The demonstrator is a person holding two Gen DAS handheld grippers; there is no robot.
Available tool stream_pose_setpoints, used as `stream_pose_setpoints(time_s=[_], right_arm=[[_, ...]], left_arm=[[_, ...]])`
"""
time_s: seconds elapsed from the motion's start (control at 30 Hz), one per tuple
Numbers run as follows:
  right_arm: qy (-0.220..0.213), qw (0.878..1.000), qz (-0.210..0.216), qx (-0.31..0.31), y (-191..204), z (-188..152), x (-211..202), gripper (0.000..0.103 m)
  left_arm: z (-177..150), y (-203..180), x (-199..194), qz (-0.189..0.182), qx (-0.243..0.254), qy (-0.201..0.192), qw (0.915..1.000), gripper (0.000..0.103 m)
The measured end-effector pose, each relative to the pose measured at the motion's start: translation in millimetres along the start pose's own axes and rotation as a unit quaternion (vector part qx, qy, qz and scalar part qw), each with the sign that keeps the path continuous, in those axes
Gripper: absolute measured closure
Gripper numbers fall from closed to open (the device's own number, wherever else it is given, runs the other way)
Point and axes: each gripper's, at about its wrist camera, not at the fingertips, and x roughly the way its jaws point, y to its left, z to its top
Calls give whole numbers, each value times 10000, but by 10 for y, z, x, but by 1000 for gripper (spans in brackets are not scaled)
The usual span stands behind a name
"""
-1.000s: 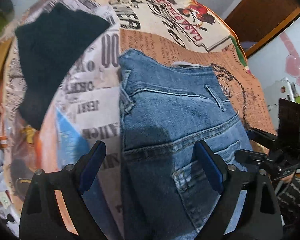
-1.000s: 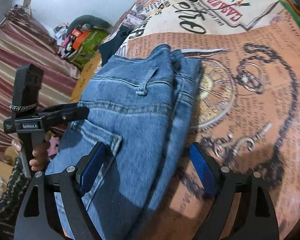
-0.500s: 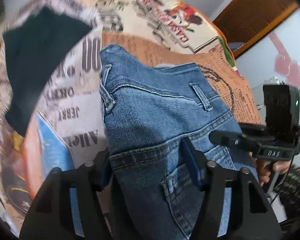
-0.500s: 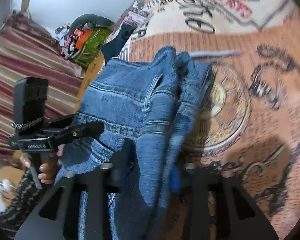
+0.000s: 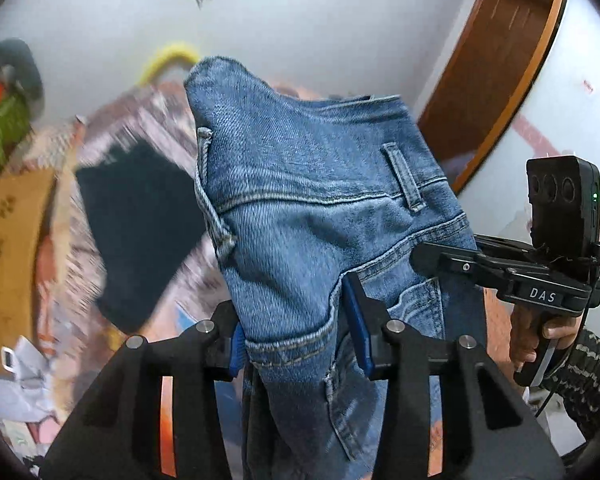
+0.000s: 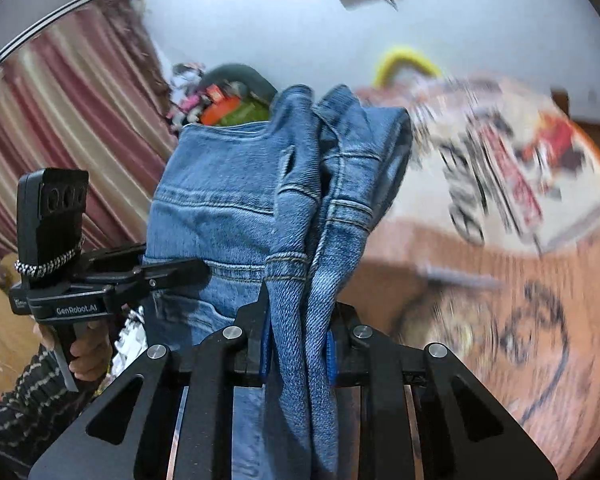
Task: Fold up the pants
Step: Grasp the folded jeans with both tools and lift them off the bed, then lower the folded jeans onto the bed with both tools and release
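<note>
Both grippers close on the jeans [image 5: 312, 200]: left gripper [image 5: 300, 340] clamps one side edge, right gripper [image 6: 298, 344] the other, lifting them clear of the bed [image 6: 520, 280] to fold.

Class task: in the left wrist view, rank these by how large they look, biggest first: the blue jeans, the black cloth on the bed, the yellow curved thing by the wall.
1. blue jeans, though they hang nearest the camera, which inflates them.
2. black cloth.
3. yellow curved thing, farthest away, so true size is unsure.
</note>
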Motion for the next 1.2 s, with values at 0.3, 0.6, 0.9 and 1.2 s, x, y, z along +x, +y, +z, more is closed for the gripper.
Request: stream_pose_setpoints(time_s=[0.3, 0.6, 0.9, 1.2], right_arm=[[-474, 9952, 92, -856, 701, 727, 345, 85], [-280, 9934, 33, -1116, 836, 1120, 1205, 85], [430, 9951, -303, -836, 442, 1225, 2372, 85], [1264, 9847, -1026, -618, -50, 987, 3038, 83]], left_arm=[[368, 592, -519, 507, -242, -953, 9939, 61], [590, 1409, -169, 1083, -611, -1008, 9871, 61], [599, 2102, 787, 1373, -1076, -531, 9832, 61], [447, 2579, 1893, 1278, -1558, 359, 9788, 58]])
